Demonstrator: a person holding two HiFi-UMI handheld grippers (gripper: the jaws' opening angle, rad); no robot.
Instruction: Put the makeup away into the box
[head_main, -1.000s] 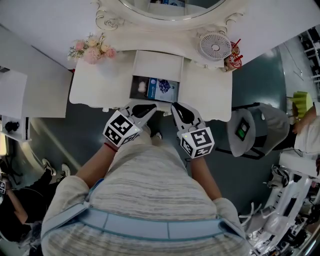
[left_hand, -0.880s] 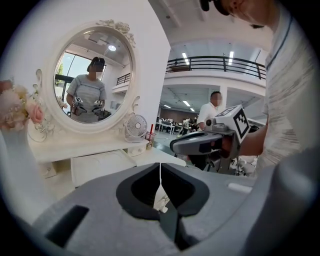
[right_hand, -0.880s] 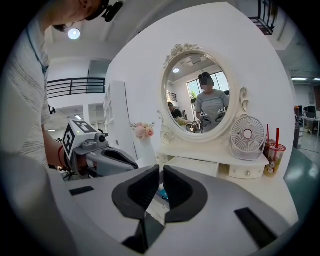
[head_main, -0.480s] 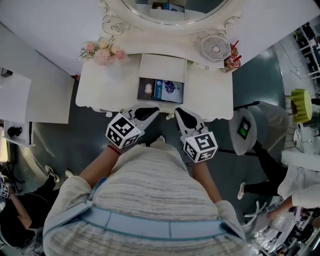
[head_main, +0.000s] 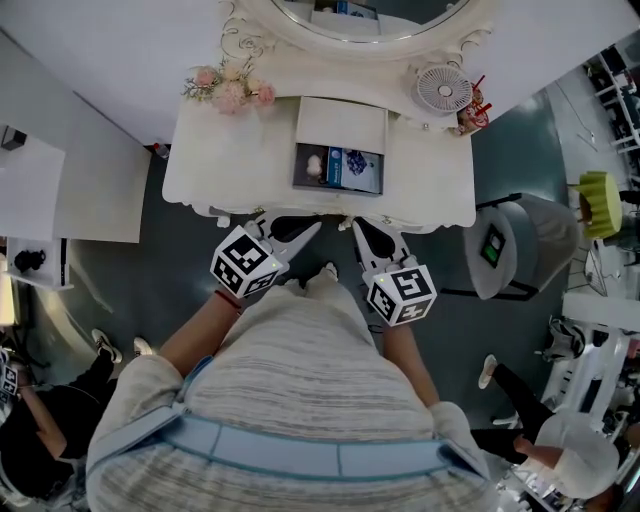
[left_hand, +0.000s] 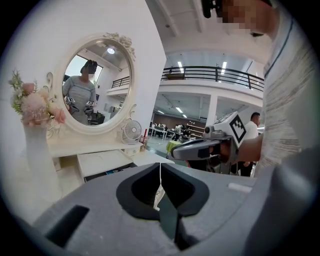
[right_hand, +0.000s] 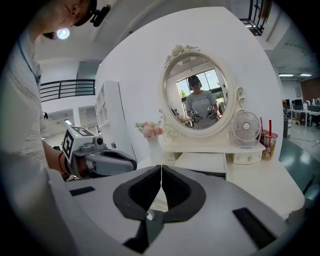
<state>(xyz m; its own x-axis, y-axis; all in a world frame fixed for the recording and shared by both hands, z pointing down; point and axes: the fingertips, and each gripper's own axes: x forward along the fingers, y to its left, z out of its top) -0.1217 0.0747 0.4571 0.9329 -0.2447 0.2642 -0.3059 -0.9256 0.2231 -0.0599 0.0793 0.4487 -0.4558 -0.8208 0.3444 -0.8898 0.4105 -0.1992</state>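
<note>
An open dark box (head_main: 338, 168) sits in the middle of the white dressing table (head_main: 220, 170), with a white lid or tray (head_main: 341, 124) behind it. Inside lie a pale round item (head_main: 314, 164) and a blue patterned item (head_main: 352, 165). My left gripper (head_main: 316, 228) and right gripper (head_main: 356, 225) are side by side at the table's front edge, both shut and empty, pointing at the box. The left gripper view shows shut jaws (left_hand: 160, 167), the box's dark slit (left_hand: 107, 171) and the right gripper (left_hand: 200, 148). In the right gripper view the shut jaws (right_hand: 161, 172) face the box (right_hand: 210, 173).
An oval mirror (right_hand: 199, 97) backs the table. A vase of pink flowers (head_main: 232, 90) stands at the left, a small fan (head_main: 445, 90) and a drink cup (head_main: 470, 115) at the right. A grey stool (head_main: 520, 245) is right of the table. People stand around the room.
In the head view the table has slid up and to the right. Both grippers reached over its front edge before; their tips now sit just at that edge. Jaws stayed shut.
</note>
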